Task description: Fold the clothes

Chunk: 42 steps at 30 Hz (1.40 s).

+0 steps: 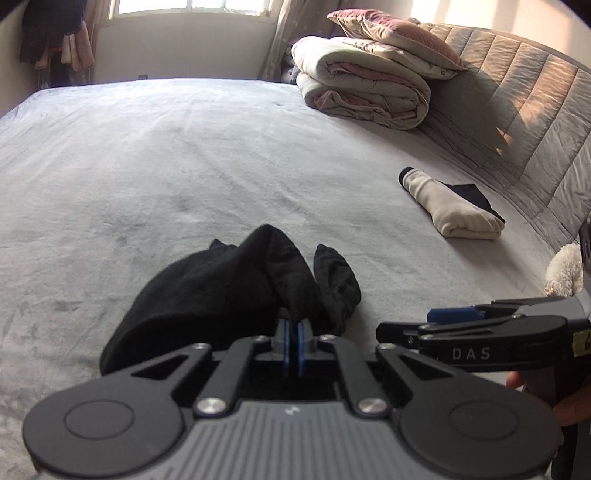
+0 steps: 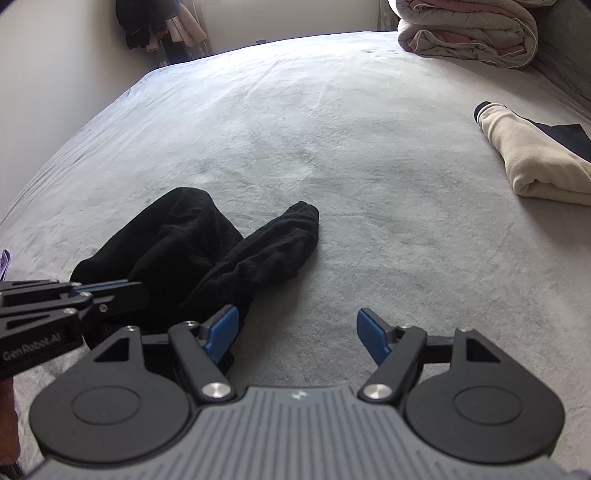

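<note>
A crumpled black garment lies on the grey bed just ahead of me, one narrow end stretching away to the right. My left gripper is shut on a fold of this black garment, its blue pads pressed together with fabric rising out of them. In the right wrist view the left gripper reaches in from the left over the cloth. My right gripper stands open over bare bedsheet, its left pad beside the garment's edge. It also shows at the lower right of the left wrist view.
A folded cream garment lies at the right on a dark piece of cloth. A folded duvet and pillow sit at the far right by the padded headboard. Clothes hang in the far corner.
</note>
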Each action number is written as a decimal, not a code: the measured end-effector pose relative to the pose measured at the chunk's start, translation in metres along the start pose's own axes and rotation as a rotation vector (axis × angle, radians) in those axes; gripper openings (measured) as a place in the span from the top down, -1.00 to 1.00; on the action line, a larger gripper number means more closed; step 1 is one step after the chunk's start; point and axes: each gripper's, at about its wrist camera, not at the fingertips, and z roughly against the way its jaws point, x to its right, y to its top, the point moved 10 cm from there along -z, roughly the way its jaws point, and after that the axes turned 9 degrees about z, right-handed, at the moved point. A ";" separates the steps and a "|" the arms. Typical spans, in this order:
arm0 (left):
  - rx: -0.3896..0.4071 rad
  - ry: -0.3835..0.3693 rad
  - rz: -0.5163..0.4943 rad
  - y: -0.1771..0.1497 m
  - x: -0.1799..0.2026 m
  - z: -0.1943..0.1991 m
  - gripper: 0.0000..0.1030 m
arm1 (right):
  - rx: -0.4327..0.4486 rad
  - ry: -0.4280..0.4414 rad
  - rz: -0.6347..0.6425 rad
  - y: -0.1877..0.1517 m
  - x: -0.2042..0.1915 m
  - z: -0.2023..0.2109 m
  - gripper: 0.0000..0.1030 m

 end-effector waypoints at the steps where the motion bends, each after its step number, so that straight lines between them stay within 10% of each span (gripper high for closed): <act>1: 0.018 0.004 0.013 0.004 -0.004 0.007 0.93 | 0.000 0.001 -0.001 0.000 -0.001 0.000 -0.44; 18: 0.222 0.217 0.162 0.031 -0.116 0.104 0.93 | -0.012 0.028 0.029 0.012 -0.029 -0.011 -0.44; 42: -0.033 0.386 0.127 -0.077 -0.195 0.129 0.89 | -0.035 0.085 0.096 0.016 -0.082 -0.015 -0.44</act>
